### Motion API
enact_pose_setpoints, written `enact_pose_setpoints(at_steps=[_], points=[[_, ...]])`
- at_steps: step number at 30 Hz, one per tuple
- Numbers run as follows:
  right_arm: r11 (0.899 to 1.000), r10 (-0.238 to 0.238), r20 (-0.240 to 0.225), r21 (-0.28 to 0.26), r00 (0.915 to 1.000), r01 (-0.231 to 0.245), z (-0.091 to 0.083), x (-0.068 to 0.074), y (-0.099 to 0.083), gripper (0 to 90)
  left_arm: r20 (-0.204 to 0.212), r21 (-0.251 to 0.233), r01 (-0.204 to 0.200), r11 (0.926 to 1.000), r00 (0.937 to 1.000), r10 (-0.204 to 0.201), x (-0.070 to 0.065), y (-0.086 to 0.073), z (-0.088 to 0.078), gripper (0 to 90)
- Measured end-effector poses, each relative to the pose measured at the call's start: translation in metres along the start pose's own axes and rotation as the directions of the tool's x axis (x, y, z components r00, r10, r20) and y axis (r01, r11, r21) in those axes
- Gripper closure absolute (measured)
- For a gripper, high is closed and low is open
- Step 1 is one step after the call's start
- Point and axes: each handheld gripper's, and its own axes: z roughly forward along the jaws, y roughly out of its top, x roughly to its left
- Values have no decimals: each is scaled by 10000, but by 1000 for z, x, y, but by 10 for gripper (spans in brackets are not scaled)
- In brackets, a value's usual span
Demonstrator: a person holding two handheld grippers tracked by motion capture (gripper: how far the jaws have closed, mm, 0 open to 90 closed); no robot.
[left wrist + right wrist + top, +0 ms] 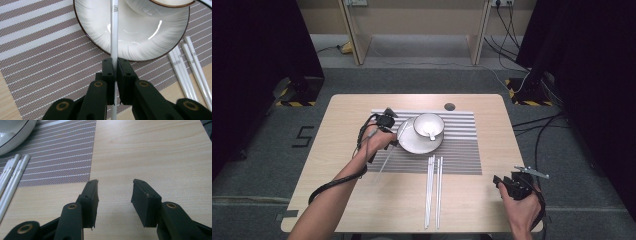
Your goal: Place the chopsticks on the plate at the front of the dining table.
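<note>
White plastic chopstick (pixel 114 30) was clamped in left gripper (pixel 115 65) over round white plate's (pixel 95 37) rim; right gripper (pixel 115 192) far off it, jaws apart, nothing btwn.

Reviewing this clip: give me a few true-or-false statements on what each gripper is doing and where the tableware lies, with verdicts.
1. The left gripper is shut on a white chopstick. True.
2. The right gripper holds a spoon. False: its jaws stand open over bare table.
3. The bowl sits on the plate. True.
4. The loose chopsticks lie inside the bowl. False: they lie on the table and the striped placemat, near the plate.
</note>
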Motion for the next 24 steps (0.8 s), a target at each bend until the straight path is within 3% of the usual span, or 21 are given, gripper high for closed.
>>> enact_pose_setpoints(at_steps=[24], points=[[10000, 15, 3, 39, 10000, -15, 1, -1, 0, 562, -103, -86, 482, 9988, 9988, -483, 6, 19, 11, 849]])
